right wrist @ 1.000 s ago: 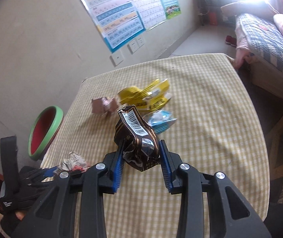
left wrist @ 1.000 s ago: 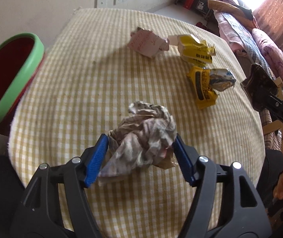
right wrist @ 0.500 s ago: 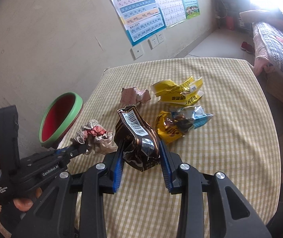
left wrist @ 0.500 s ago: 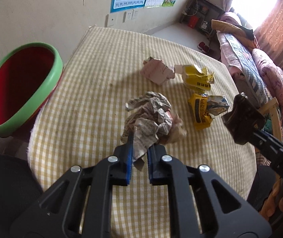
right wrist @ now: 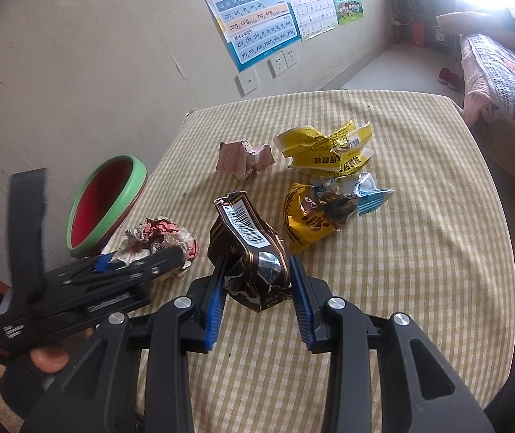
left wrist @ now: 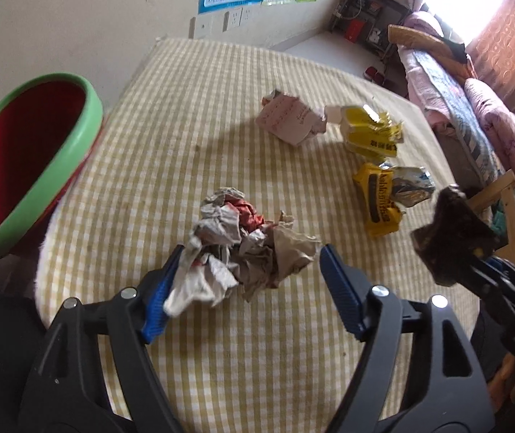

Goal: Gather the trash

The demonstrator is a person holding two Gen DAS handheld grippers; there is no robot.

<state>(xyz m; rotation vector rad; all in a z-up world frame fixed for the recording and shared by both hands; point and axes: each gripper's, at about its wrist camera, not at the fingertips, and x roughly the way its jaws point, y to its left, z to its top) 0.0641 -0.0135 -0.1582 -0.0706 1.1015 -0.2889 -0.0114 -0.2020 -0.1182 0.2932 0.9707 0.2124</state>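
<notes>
My left gripper (left wrist: 250, 288) is open, its jaws wide apart around a crumpled grey-and-red paper ball (left wrist: 243, 249) that touches the left pad. The ball also shows in the right wrist view (right wrist: 156, 241). My right gripper (right wrist: 257, 288) is shut on a dark brown wrapper with a barcode (right wrist: 250, 252), held above the checked table (right wrist: 419, 252); it also shows in the left wrist view (left wrist: 452, 238). A red bin with a green rim (left wrist: 22, 166) stands off the table's left edge.
On the table lie a pink crumpled paper (left wrist: 289, 122), a yellow packet (left wrist: 372, 133), and a yellow and silver-blue wrapper (left wrist: 387, 195). A wall with posters is behind the table. A bed (left wrist: 474, 115) stands to the right.
My left gripper was shut on the paper ball half a second ago and has now opened wide. The right gripper keeps its hold on the brown wrapper.
</notes>
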